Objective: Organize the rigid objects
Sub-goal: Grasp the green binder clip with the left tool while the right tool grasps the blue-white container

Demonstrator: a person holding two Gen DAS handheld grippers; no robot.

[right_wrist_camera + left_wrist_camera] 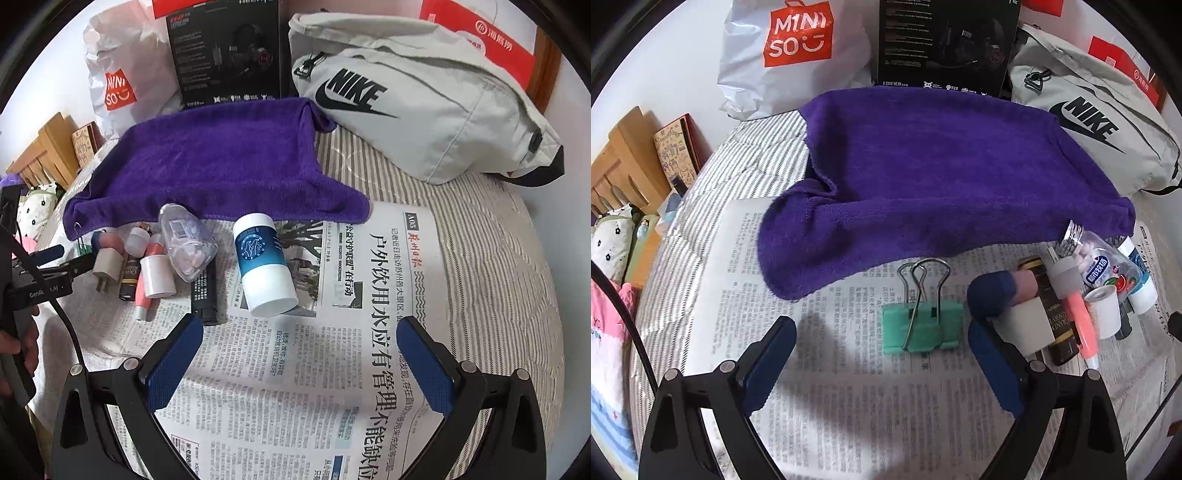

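Purple towel (923, 177) covers the far half of my view on the bed, its near edge draped over the newspaper (303, 369) where the rigid objects lie. Next in size, the blue-and-white bottle (264, 264) lies on its side ahead of my right claw (299, 354), whose fingers stand wide apart and empty. My left claw (882, 350) is equally spread, with the green binder clip (921, 326) between its fingertips. Just right of it, the white charger (1030, 326) touches the crowded row. I judge that closing carelessly could nudge that row, or the clip's wire handles could slip.
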